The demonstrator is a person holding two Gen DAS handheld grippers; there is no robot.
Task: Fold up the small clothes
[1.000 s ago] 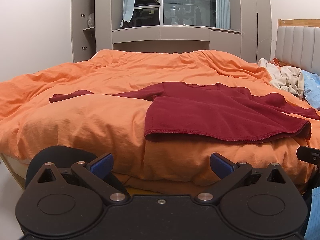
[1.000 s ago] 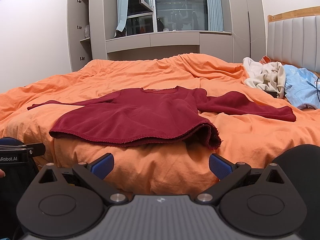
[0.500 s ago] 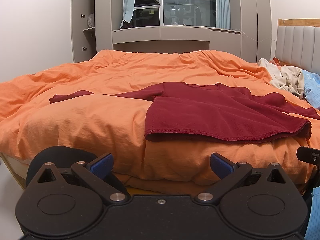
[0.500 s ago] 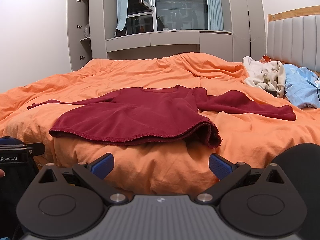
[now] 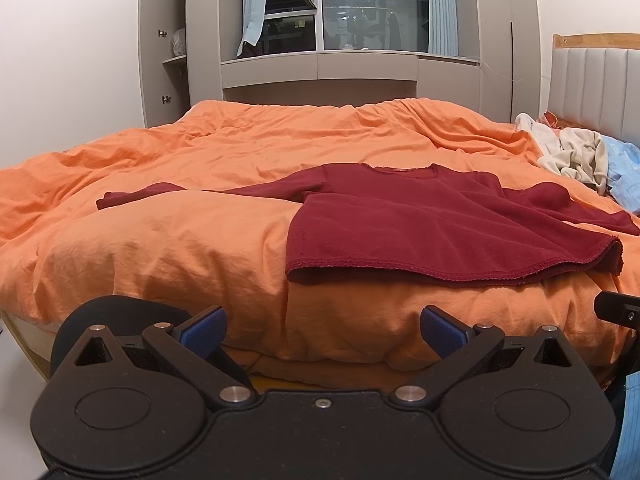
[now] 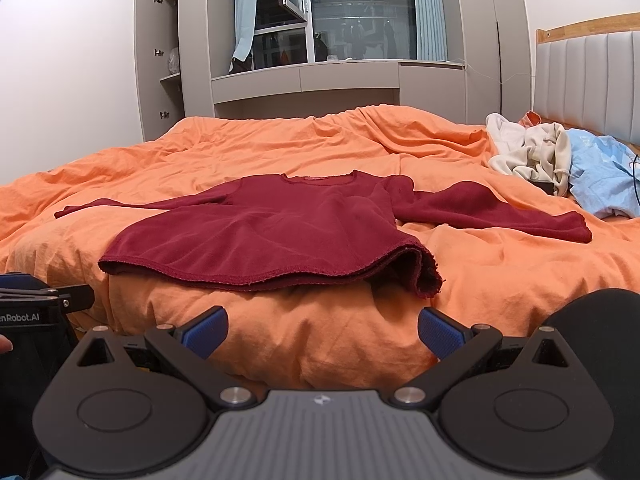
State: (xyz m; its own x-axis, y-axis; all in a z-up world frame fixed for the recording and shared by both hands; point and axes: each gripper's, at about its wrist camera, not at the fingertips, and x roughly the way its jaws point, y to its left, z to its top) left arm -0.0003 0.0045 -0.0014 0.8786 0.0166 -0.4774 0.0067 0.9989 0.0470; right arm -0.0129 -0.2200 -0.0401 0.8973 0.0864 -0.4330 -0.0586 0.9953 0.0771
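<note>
A dark red long-sleeved top lies spread flat on the orange duvet, hem toward me, sleeves out to both sides. It also shows in the right wrist view, where its right hem corner is curled under. My left gripper is open and empty, low in front of the bed edge, left of the top. My right gripper is open and empty, below the hem. Each gripper's edge shows in the other's view.
A pile of cream clothes and a light blue garment lie at the right by the padded headboard. Grey cabinets and a window stand behind the bed. An open cabinet door is at the back left.
</note>
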